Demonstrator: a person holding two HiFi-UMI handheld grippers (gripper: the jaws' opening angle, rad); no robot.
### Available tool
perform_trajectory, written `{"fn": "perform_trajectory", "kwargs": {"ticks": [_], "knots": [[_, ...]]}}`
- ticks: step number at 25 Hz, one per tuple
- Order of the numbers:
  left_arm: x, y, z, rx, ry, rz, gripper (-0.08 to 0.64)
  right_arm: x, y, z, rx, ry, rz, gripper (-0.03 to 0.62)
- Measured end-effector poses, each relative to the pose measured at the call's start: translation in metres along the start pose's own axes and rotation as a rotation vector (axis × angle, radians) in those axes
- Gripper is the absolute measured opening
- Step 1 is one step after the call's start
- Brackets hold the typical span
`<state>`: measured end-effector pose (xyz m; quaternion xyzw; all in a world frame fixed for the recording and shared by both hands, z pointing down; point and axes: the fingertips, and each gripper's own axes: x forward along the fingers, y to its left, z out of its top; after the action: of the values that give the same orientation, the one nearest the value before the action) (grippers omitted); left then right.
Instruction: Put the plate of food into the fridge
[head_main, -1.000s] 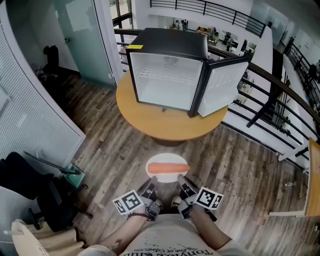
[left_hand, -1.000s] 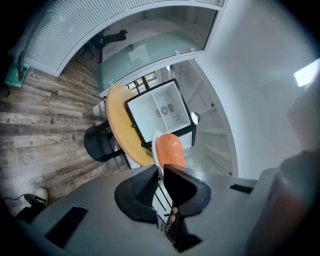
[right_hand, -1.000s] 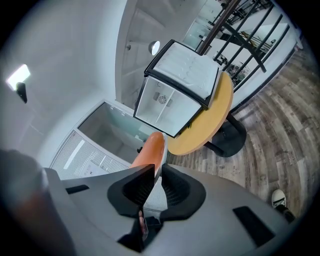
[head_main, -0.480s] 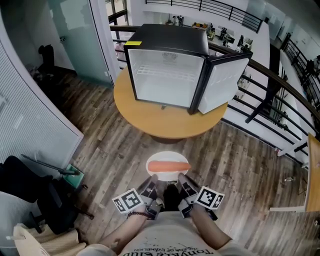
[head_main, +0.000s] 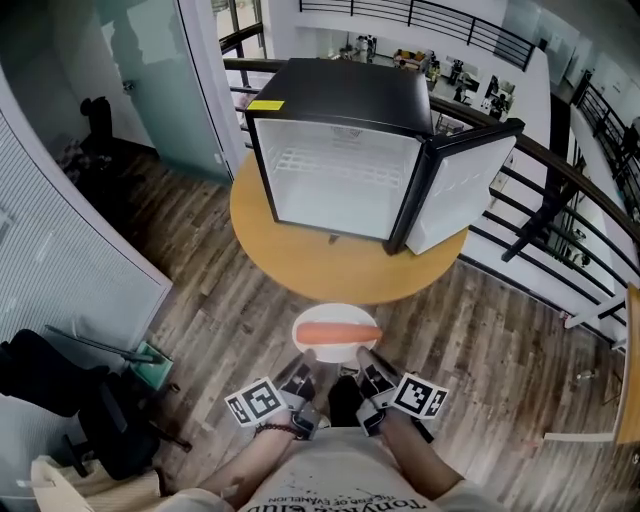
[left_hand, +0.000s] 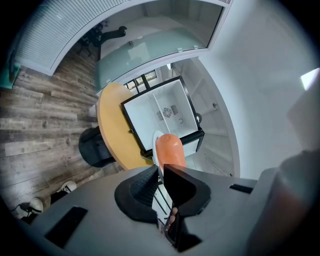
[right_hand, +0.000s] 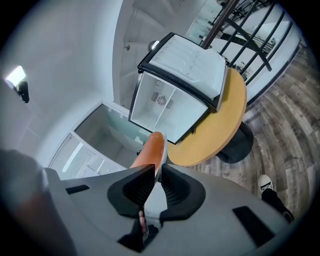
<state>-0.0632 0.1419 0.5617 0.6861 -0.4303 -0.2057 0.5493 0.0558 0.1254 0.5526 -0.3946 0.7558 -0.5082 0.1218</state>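
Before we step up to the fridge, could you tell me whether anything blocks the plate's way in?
Nothing visible does. The plate faces the fridge, whose door stands swung open to the right; inside is only a wire shelf, and the table in front is bare.

- From my end, the black box-shaped mini fridge (head_main: 340, 95) has a shiny top, and the inside looks like smooth white plastic.
- Round light-wood table (head_main: 330, 268): matt, even top.
- Grey-brown plank floor (head_main: 230, 310): grainy wood look.
- White round plate (head_main: 335, 314): smooth, slight gloss. The long orange food (head_main: 338, 335) looks smooth too.
- Left gripper (left_hand: 161, 171) and right gripper (right_hand: 157, 169): matt grey shells, black ribbed pads.
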Motion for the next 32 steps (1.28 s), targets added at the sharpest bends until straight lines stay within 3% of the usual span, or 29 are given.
{"fn": "perform_trajectory", "kwargs": {"ticks": [18,32], "knots": [[0.144,-0.019,0.086,0.007,-0.055,0.004,0.046,0.110,-0.024,0.135,-0.015,0.036,0.040,0.060],[0.175,-0.020,0.121,0.009,-0.038,0.010,0.046,0.145,-0.023,0.162,-0.005,0.029,0.031,0.060]]}}
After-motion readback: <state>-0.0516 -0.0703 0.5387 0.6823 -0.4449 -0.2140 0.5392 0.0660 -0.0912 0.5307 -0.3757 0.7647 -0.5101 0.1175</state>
